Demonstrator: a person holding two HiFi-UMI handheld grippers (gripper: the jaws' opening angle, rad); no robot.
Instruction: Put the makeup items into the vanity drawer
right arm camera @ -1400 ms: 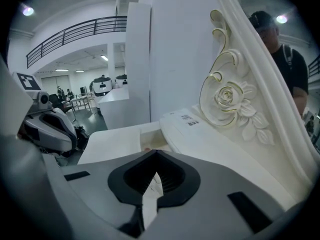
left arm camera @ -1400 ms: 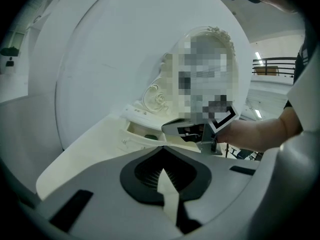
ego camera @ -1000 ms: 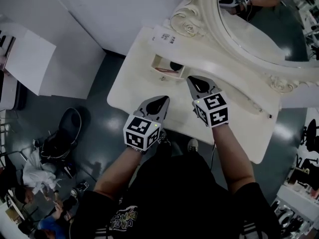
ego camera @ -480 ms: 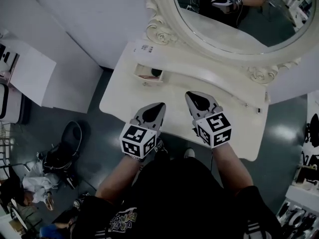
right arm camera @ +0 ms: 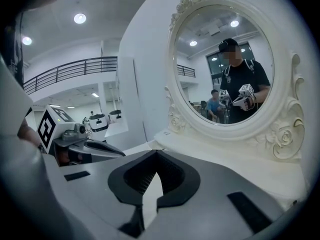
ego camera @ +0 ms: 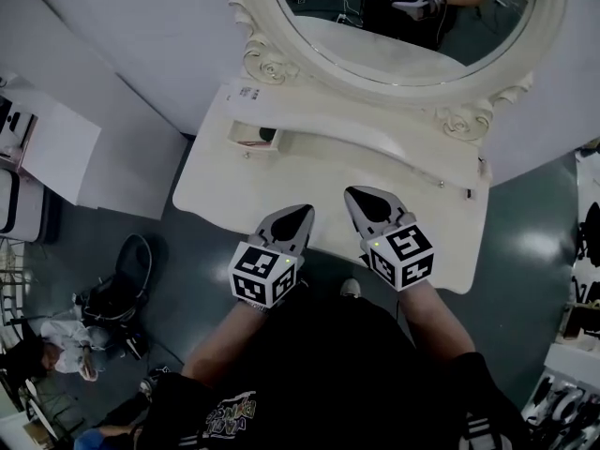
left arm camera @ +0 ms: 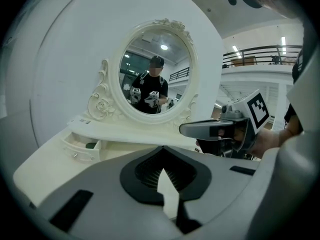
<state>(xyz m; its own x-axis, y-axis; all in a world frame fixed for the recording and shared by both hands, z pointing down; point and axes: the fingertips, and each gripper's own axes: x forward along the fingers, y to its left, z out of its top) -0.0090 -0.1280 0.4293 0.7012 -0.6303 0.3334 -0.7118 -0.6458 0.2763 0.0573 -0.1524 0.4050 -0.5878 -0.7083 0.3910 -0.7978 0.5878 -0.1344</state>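
The white vanity table carries an oval mirror. Its small drawer at the back left stands open, with a dark item and a pinkish item inside. The left gripper view shows the same drawer off to the left. My left gripper and right gripper hover side by side over the table's front edge, well short of the drawer. Both are shut with nothing held. Each gripper view shows its own closed jaws, the left gripper and the right gripper.
A white cabinet stands left of the vanity. Bags and clutter lie on the dark floor below it. A small dark object sits at the table's right end. The mirror reflects the person and both grippers.
Both grippers have drawn back from near the drawer to the table's front edge. The view has shifted, so the vanity sits farther up and left in the head view.
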